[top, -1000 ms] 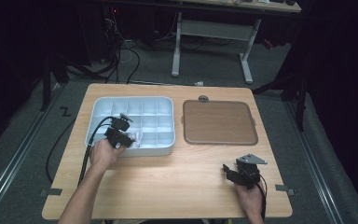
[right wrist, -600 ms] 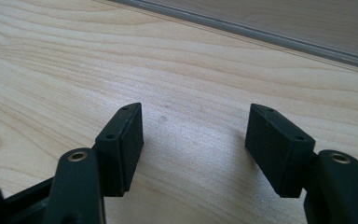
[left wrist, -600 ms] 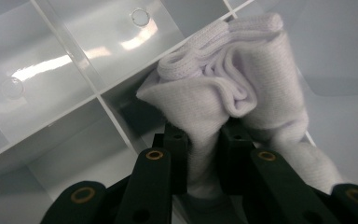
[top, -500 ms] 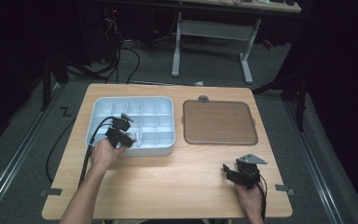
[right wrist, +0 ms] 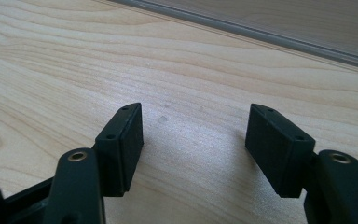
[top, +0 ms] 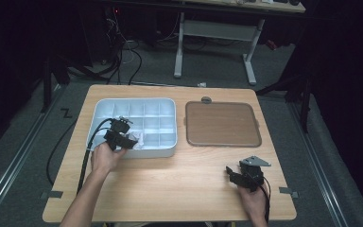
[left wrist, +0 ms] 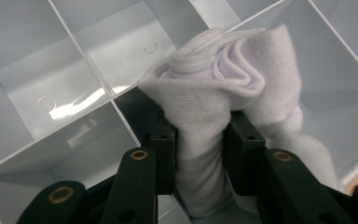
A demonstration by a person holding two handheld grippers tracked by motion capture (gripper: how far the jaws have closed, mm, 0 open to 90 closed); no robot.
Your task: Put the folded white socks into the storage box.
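Two grippers showed: the left gripper (left wrist: 199, 154), its jaws just easing apart, still pinched the white cloth (left wrist: 223, 88) inside the compartment tray (top: 137, 106), centre-left of the high view; the right gripper (right wrist: 193, 144) stood released at the lower right.

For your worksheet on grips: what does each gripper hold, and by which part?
The left gripper, jaws just opening, pinches a rolled white knitted sock at its middle, over the white compartment tray. The right gripper holds nothing.
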